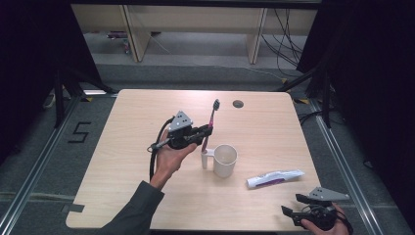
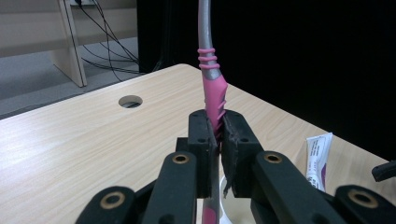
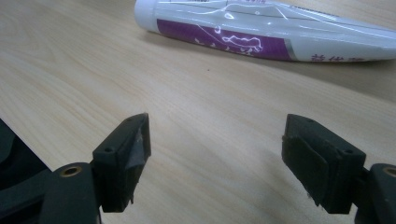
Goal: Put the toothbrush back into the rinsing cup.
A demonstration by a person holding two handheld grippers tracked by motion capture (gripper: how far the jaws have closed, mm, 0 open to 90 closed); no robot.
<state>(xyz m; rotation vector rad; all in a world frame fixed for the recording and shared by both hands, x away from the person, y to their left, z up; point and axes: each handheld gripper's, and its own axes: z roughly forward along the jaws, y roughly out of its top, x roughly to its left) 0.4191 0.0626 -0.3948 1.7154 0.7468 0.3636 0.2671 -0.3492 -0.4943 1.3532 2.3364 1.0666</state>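
At near counter edge, right tool [image 1: 302, 211] spread wide, empty; white-and-purple plastic toothpaste tube [image 1: 274, 178] lies flat just beyond. Farther in, left tool [image 1: 203, 134] pinches pink-and-grey toothbrush [image 1: 211, 122] by handle, upright, bristles up, directly beside white ceramic mug [image 1: 224, 160].

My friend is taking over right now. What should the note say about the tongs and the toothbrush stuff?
Left tongs: shut on the toothbrush, gripping its pink handle, held upright above the table just left of the cup, bristles up.
Right tongs: open, holding nothing, low at the near right corner, pointing toward the toothpaste.
Cup: upright mid-table, looks empty.
Toothpaste: lying flat to the right of the cup, untouched.
Done: toothbrush picked up.
Left, probably: put the toothbrush in the cup, then pick up the toothpaste.
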